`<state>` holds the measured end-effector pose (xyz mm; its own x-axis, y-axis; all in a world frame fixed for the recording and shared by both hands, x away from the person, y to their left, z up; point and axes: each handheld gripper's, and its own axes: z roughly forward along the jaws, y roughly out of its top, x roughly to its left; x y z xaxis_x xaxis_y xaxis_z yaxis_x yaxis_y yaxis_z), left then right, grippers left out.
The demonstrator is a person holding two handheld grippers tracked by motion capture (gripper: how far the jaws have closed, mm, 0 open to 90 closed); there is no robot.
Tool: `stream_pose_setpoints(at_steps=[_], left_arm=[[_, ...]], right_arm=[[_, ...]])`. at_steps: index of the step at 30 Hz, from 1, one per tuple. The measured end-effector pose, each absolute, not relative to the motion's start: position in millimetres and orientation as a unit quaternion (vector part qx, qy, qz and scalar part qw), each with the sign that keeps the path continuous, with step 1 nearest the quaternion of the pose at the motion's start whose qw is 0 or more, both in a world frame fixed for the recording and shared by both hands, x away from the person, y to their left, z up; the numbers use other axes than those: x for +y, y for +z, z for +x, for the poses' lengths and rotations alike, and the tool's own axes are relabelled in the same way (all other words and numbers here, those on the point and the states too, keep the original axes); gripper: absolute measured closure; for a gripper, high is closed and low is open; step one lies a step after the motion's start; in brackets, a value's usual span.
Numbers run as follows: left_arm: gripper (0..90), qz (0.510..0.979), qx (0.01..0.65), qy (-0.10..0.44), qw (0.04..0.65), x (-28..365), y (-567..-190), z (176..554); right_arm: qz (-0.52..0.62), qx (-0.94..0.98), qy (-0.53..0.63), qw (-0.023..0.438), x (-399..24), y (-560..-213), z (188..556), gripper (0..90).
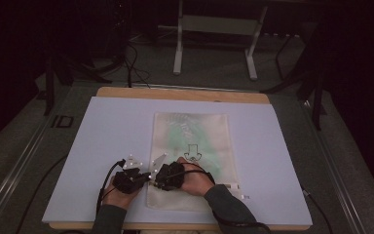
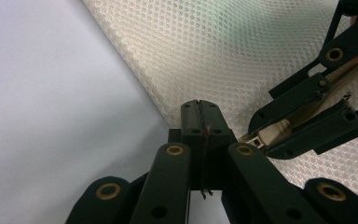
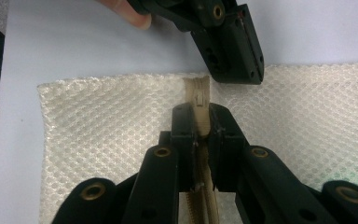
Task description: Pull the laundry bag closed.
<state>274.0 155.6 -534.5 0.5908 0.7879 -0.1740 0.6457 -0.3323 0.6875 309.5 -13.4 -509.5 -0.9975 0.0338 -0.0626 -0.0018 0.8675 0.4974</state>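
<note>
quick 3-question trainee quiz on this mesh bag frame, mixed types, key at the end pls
1. True or false: the right gripper is shut on the zipper pull.
2. Which part of the mesh bag do both grippers work at? A) far edge B) near left corner C) right edge
3. Fill in: the left gripper is ____ on the bag's edge.

Key: 1 true; 2 B; 3 shut

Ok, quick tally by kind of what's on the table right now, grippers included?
Mesh zip bag: 1
White sheet under it: 1
Grippers: 2, the left gripper shut at the bag's corner and the right gripper shut on the zipper pull
Total: 4
</note>
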Motion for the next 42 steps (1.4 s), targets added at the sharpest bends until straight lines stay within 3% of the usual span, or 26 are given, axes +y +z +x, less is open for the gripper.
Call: stream_pose_setpoints(at_steps=[42], left_arm=[[89.6,0.809,0.444,0.094,0.372,155.6,-534.5,274.1]], right_arm=[[0.011,0.966,0.255,0.04,-34.4,-510.1,305.2,82.3]])
